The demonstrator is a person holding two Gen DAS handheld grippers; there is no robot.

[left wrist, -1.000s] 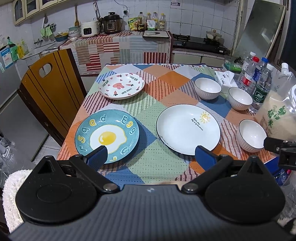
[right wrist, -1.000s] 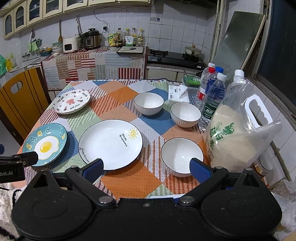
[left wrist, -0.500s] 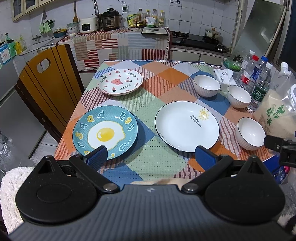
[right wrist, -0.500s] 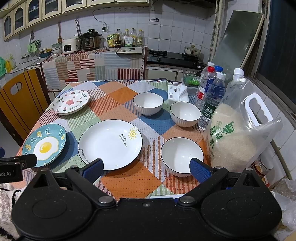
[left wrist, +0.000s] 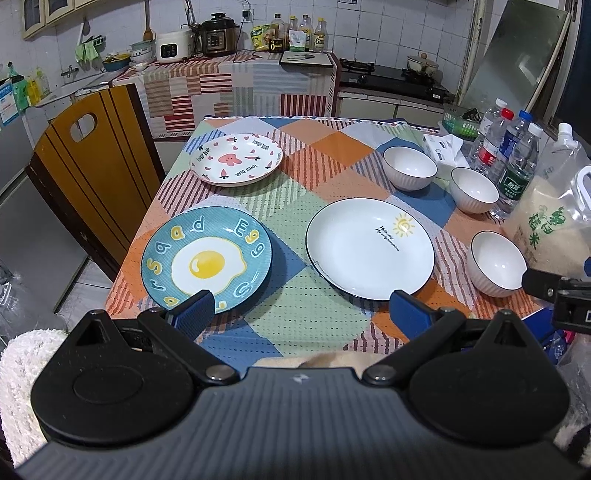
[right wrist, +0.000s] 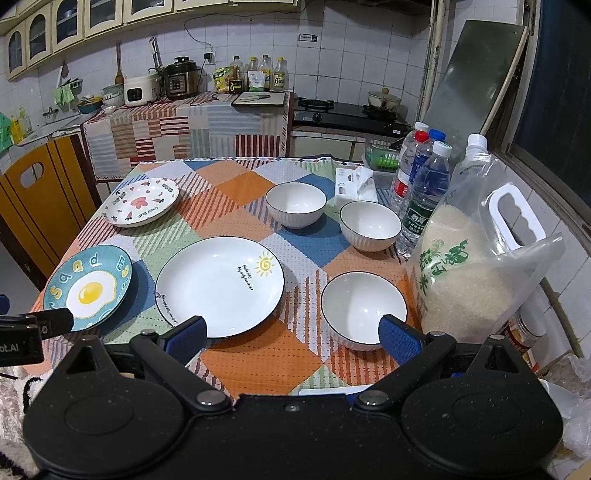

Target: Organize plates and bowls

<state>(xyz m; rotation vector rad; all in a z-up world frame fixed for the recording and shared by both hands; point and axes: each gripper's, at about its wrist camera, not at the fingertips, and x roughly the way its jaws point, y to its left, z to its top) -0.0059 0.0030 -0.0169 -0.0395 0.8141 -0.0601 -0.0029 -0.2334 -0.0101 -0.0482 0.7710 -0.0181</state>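
Three plates lie apart on the checked tablecloth: a blue fried-egg plate (left wrist: 207, 260) at the near left, a white sun plate (left wrist: 369, 247) in the middle, and a pink bunny plate (left wrist: 236, 158) at the far left. Three white bowls stand along the right: near (right wrist: 364, 308), middle (right wrist: 370, 225), far (right wrist: 295, 203). My left gripper (left wrist: 299, 312) is open and empty above the near table edge, between the egg plate and the sun plate. My right gripper (right wrist: 291, 334) is open and empty, between the sun plate (right wrist: 219, 286) and the near bowl.
A big bag of rice (right wrist: 476, 273) and water bottles (right wrist: 424, 195) stand at the table's right edge, with a tissue pack (right wrist: 351, 181) behind the bowls. A wooden chair (left wrist: 88, 162) stands at the left. A kitchen counter with cookers (left wrist: 218, 33) is beyond.
The left gripper has drawn back and risen slightly, so the table sits lower in its view. The right gripper has barely moved. Plates and bowls have not moved.
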